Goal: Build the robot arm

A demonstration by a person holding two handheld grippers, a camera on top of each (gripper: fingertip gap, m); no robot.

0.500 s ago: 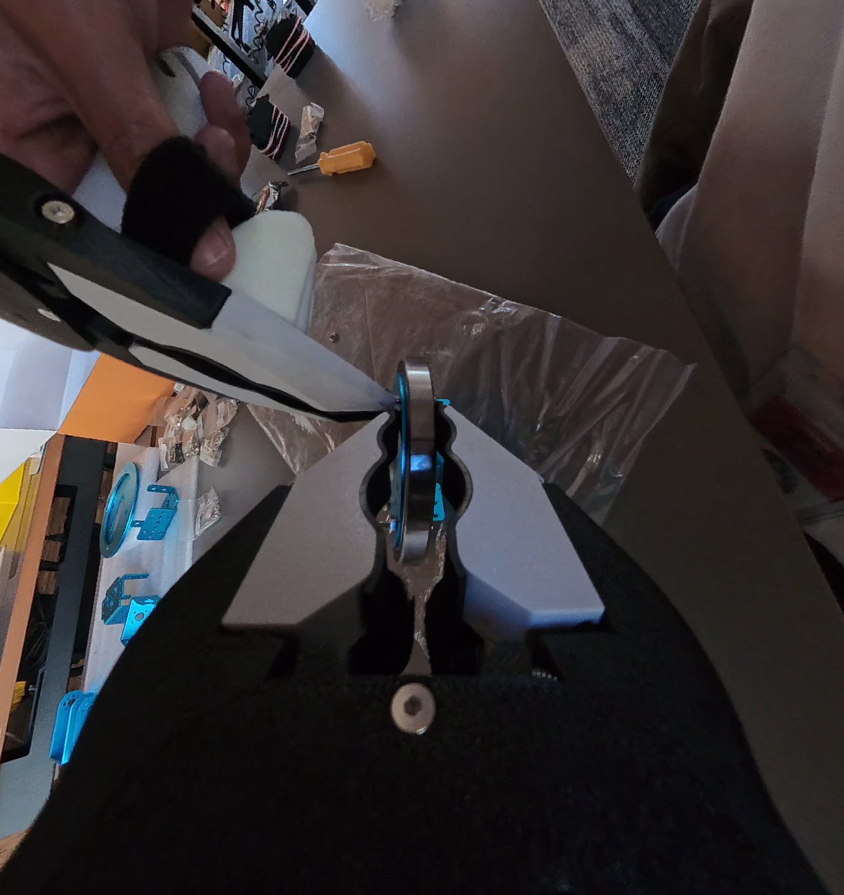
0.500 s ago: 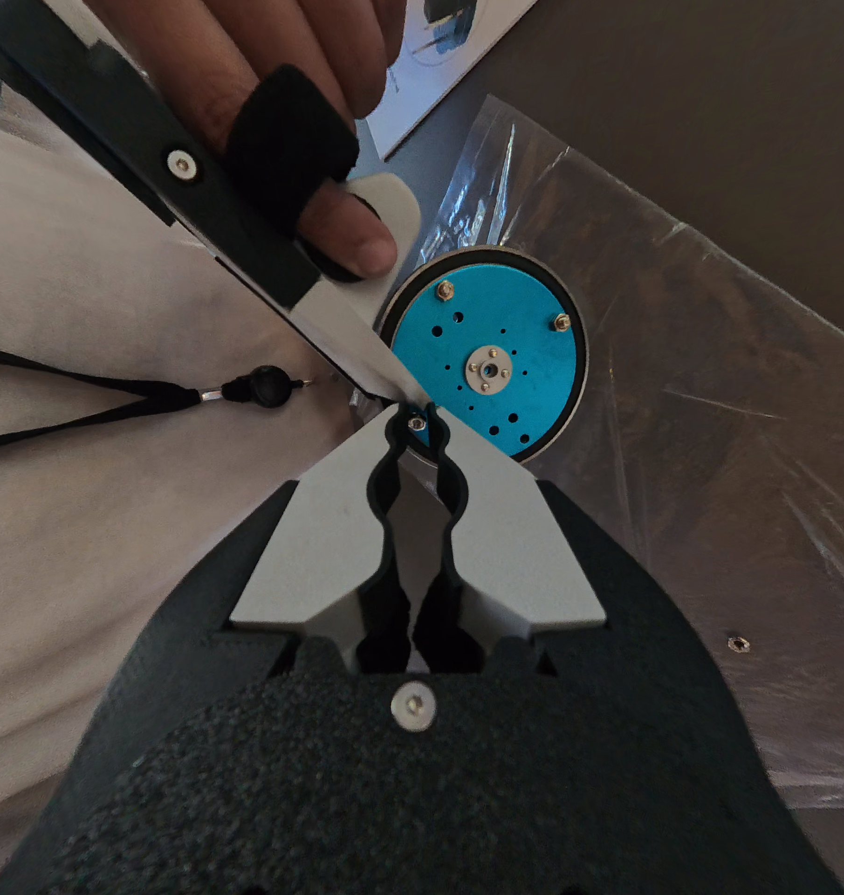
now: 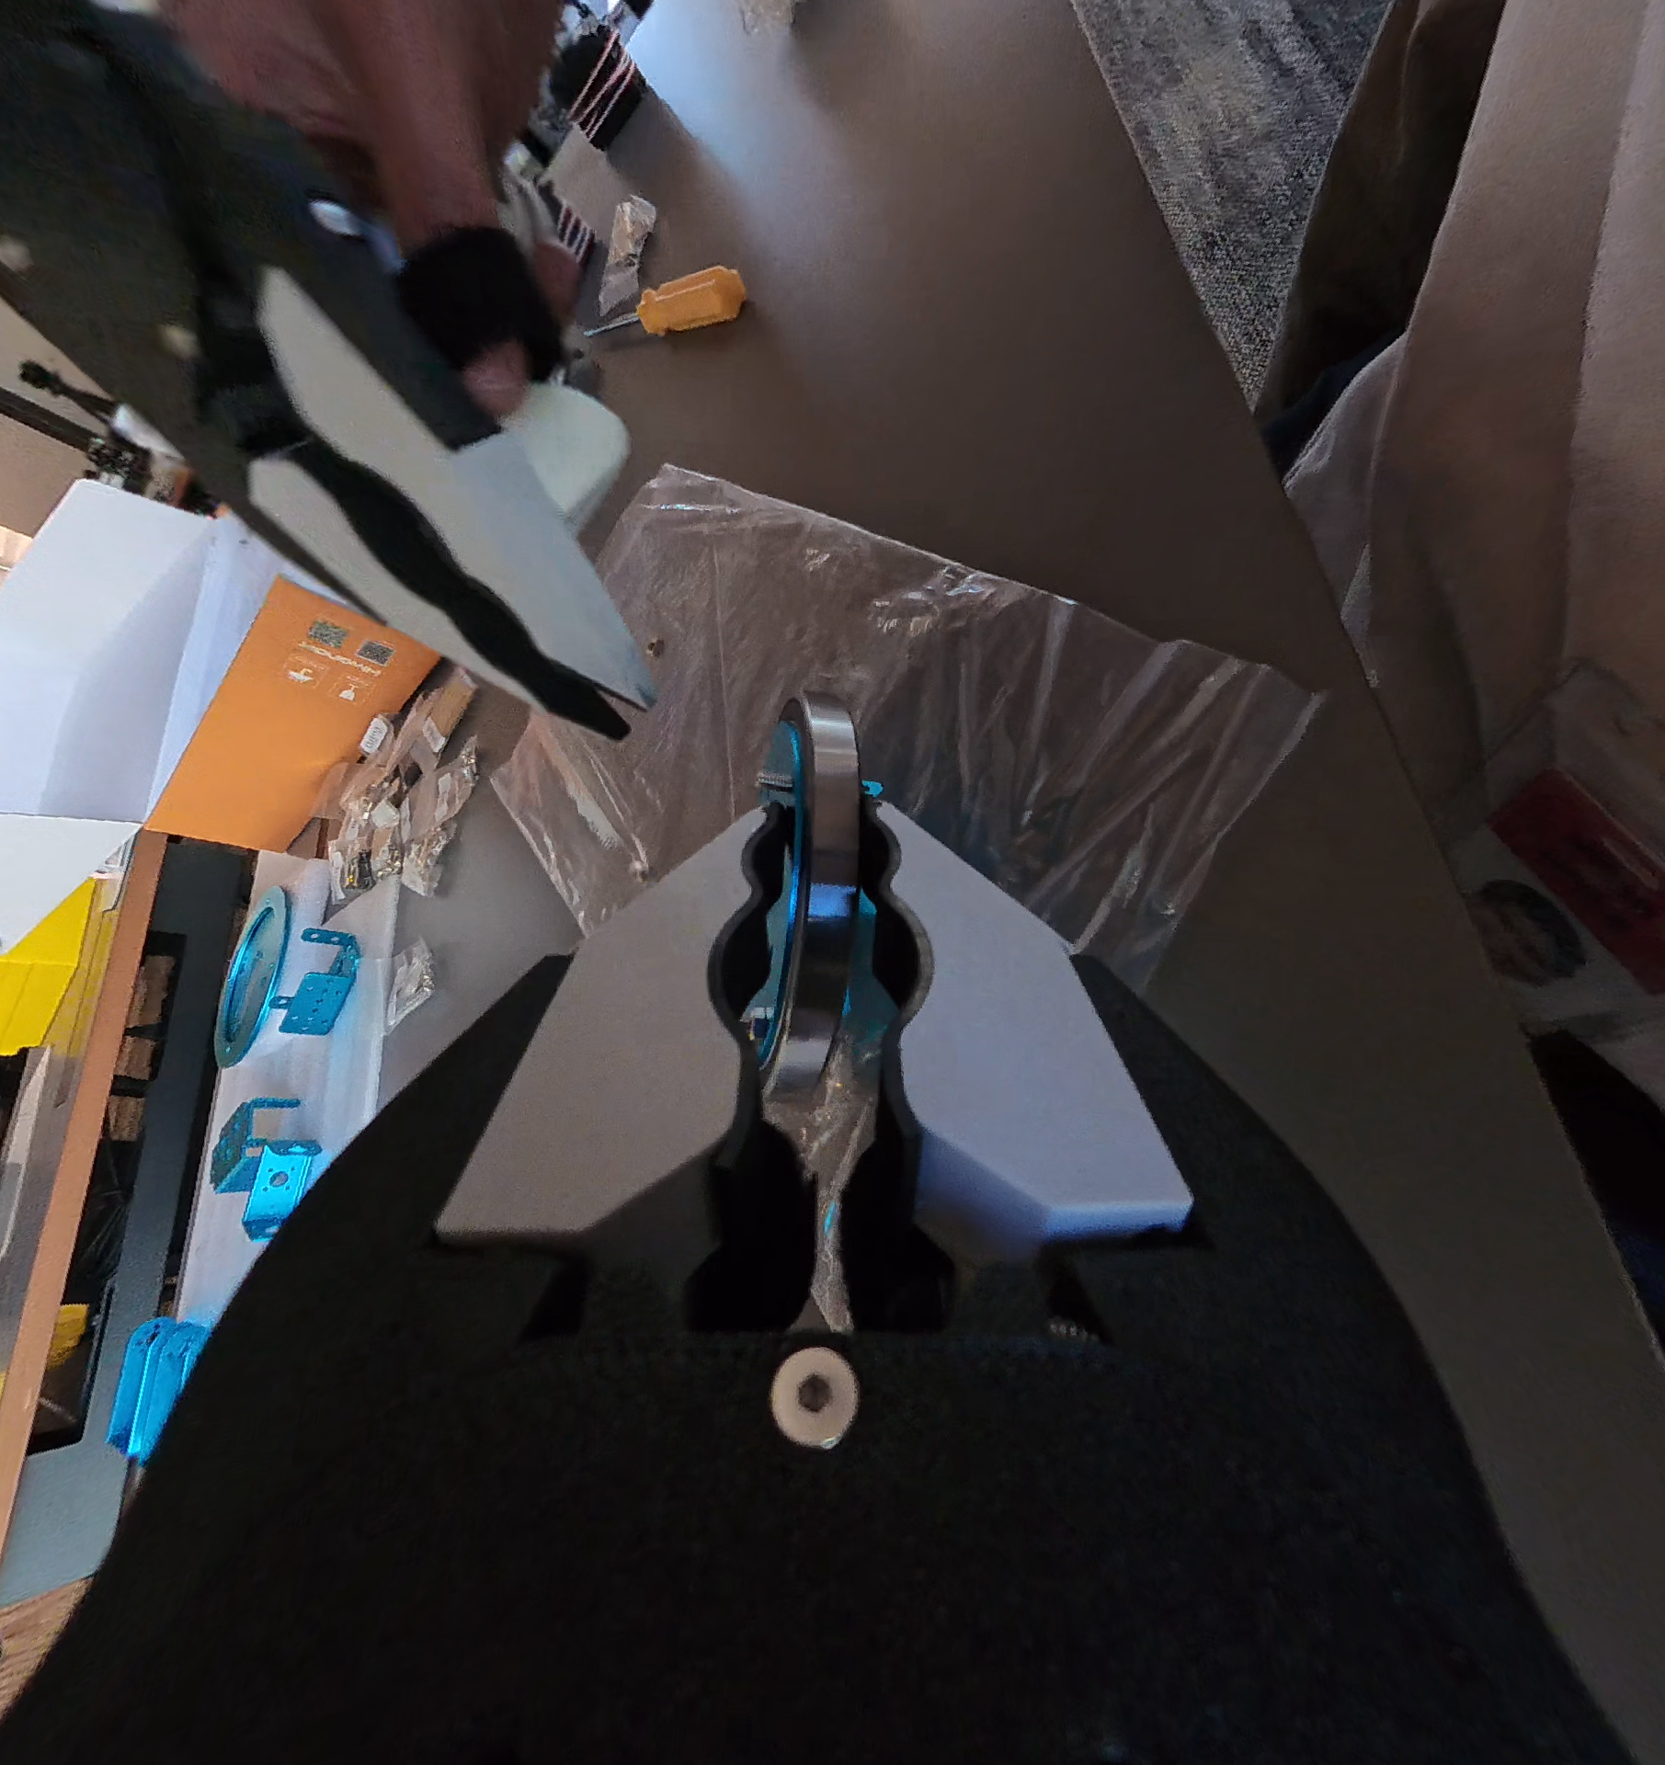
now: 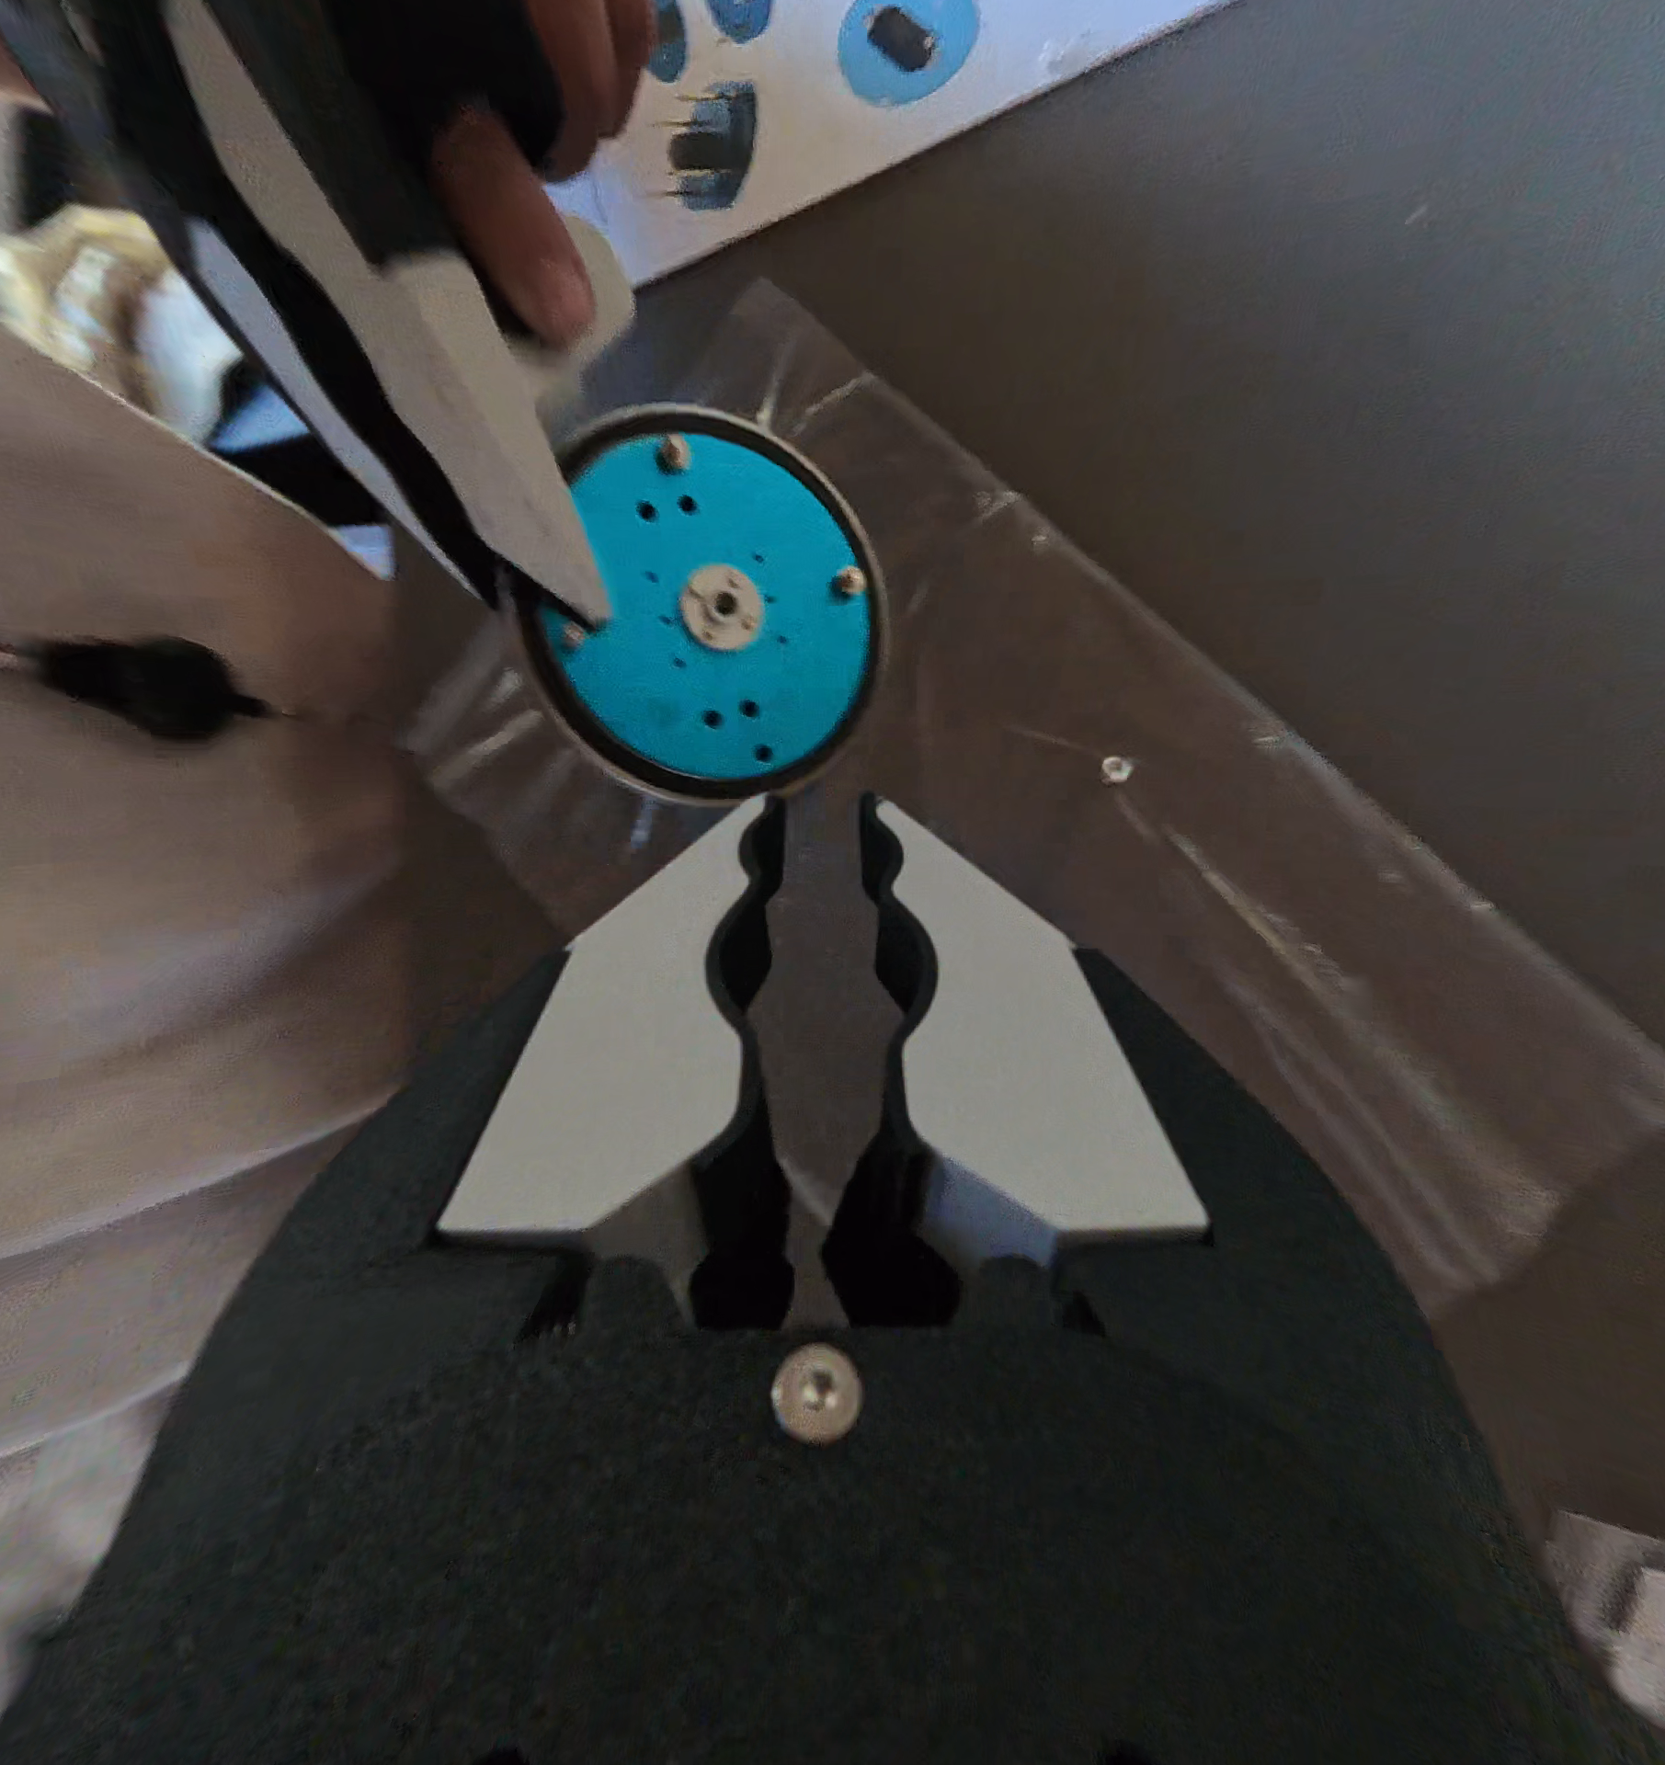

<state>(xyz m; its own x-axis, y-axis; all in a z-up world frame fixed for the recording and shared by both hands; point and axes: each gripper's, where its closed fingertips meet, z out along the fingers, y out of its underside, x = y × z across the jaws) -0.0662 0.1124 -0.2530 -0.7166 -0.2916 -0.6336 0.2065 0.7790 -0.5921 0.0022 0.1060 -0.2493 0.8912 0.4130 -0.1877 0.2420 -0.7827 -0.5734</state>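
Note:
My left gripper (image 3: 814, 802) is shut on a round disc (image 3: 828, 764) with a steel rim and a blue face, held edge-on above a clear plastic bag (image 3: 1000, 688). In the right wrist view the disc (image 4: 714, 669) shows face-on, with three small screws and a silver hub. The left gripper (image 4: 561, 602) grips its left edge. My right gripper (image 4: 823, 812) sits just below the disc, apart from it, with its jaws a little apart and empty. It shows blurred in the left wrist view (image 3: 628, 712), up and left of the disc.
An orange-handled screwdriver (image 3: 690, 298) lies far back on the grey table (image 3: 952, 334). Blue metal brackets (image 3: 274, 974), small hardware bags (image 3: 398, 812) and an orange box (image 3: 274, 707) are at the left. A loose nut (image 4: 1113, 767) lies on the plastic bag (image 4: 1143, 764). Tip to tip, the grippers are about 7 centimeters apart.
My right gripper has let go of the screw at the disc's edge, opened slightly and pulled back from the disc. The left gripper still holds the disc.

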